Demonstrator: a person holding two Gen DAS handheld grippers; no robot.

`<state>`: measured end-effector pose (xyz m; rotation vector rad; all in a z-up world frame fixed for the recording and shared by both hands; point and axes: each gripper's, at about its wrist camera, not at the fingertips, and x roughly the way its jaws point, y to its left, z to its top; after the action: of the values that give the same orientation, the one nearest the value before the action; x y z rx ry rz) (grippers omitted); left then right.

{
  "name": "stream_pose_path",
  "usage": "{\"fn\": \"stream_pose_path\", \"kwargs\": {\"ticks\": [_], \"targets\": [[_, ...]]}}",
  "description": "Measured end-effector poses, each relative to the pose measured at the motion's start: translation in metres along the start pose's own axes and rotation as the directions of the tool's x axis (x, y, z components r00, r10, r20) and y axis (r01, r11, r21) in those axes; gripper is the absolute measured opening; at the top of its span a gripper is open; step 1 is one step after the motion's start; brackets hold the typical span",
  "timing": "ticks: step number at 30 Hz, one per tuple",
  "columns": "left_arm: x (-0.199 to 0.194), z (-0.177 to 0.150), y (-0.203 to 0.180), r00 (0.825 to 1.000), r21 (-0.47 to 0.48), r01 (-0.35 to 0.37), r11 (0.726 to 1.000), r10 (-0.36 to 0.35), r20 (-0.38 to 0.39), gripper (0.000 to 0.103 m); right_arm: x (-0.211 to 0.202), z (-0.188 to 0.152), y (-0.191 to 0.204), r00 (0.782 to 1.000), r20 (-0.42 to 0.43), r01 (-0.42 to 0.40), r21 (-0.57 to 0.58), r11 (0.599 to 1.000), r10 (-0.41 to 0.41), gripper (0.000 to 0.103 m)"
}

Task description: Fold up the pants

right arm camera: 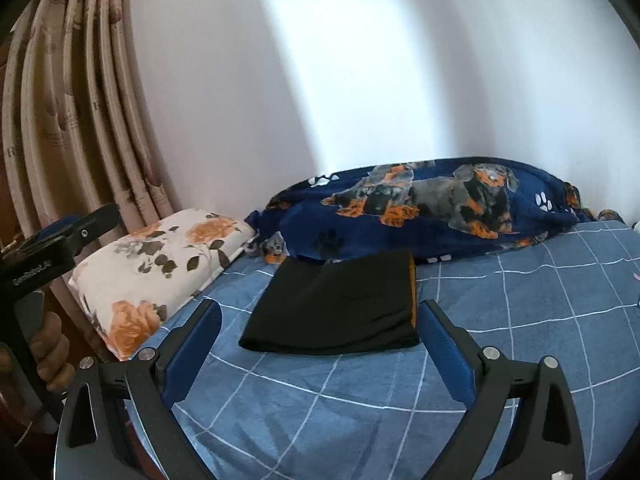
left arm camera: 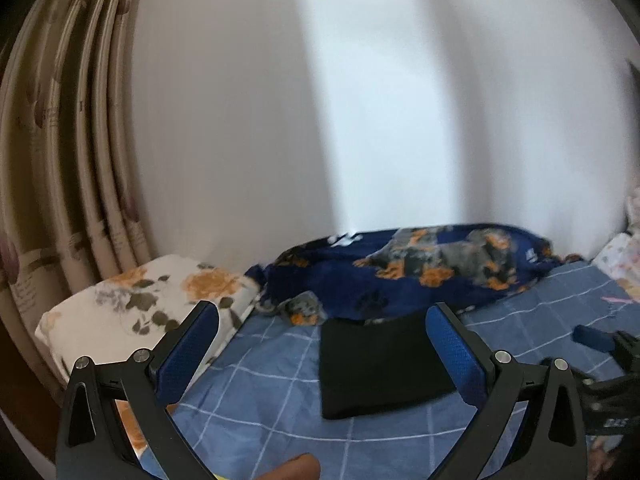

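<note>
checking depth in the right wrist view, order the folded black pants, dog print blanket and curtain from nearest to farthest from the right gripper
1. Folded black pants: straight ahead of the right gripper on the blue checked sheet, nearest.
2. Dog print blanket: bunched behind the pants against the wall.
3. Curtain: far left, behind the floral pillow, farthest.

The pants are black and folded into a compact, flat rectangle with a rounded fold along the near edge. They lie on the bed at centre frame in the right wrist view, an orange strip showing along their right edge. In the left wrist view they sit lower centre.
</note>
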<state>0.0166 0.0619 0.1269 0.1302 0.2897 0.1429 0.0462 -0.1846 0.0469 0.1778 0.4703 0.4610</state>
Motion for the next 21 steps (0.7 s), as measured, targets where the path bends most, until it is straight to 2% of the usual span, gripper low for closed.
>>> {"fn": "stream_pose_path", "kwargs": {"ticks": [4, 11, 21], "targets": [[-0.017, 0.005, -0.004, 0.997, -0.019, 0.077, 0.997, -0.076, 0.015, 0.103, -0.012, -0.001, 0.008, 1.000, 0.010, -0.015, -0.011, 1.000, 0.015, 0.098], [-0.030, 0.004, -0.014, 0.991, -0.009, 0.131, 0.991, -0.131, -0.007, 0.103, -0.029, -0.006, 0.019, 1.000, 0.021, -0.023, -0.043, 0.999, 0.023, 0.099], [-0.036, 0.000, -0.018, 0.995, -0.009, 0.101, 0.995, -0.101, -0.014, 0.103, -0.034, -0.008, 0.016, 0.999, 0.024, -0.023, -0.027, 0.999, 0.024, 0.100]]}}
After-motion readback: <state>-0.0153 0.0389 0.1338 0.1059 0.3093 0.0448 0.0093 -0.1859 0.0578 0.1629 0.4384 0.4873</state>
